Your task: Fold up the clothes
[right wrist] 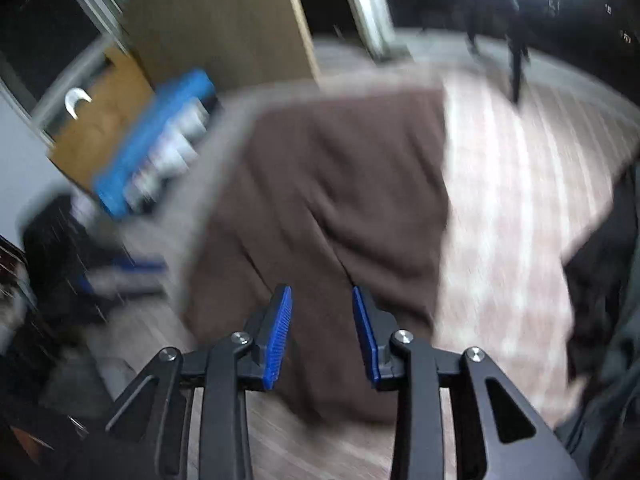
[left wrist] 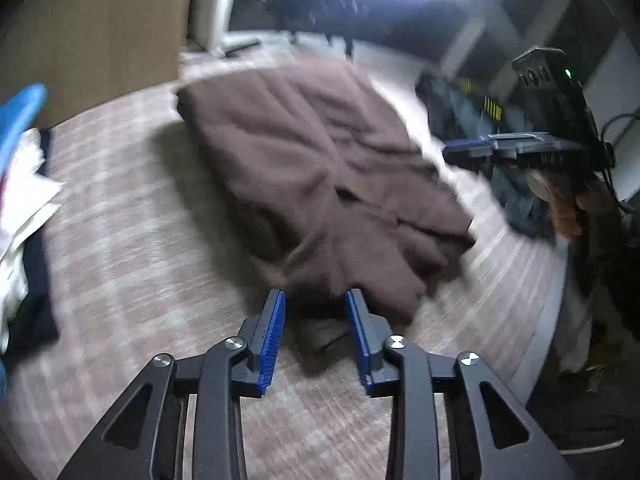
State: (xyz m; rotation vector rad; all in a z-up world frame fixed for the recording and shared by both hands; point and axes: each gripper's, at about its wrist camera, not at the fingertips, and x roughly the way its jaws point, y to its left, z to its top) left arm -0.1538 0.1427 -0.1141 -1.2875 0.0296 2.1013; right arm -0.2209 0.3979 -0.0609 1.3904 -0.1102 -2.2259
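- Left wrist view: the brown fleecy garment (left wrist: 320, 176) lies spread on the pale checked cloth surface (left wrist: 120, 240), folded over at least partly, with a rumpled end nearest the camera. It looks part-way through; the near end is still untidy and I judge further folds remain.
- The left tool (left wrist: 316, 320) points steeply down at that near end, its blue ribbed pads (left wrist: 276, 332) apart with nothing pressed between them; whether they touch the cloth I cannot tell.
- At the right edge the right tool (left wrist: 472, 152) is held in a hand (left wrist: 560, 204) above the garment's far side. A dark grey heap of clothes (left wrist: 472, 116) lies behind it, seemingly unfolded.
- Right wrist view, blurred: the brown garment (right wrist: 340, 200) fills the middle, its far edge fairly straight.
- The right tool (right wrist: 322, 320) tilts down over the near part, pads apart and holding nothing.
- A blue basket with white laundry (right wrist: 160, 140) sits at left.
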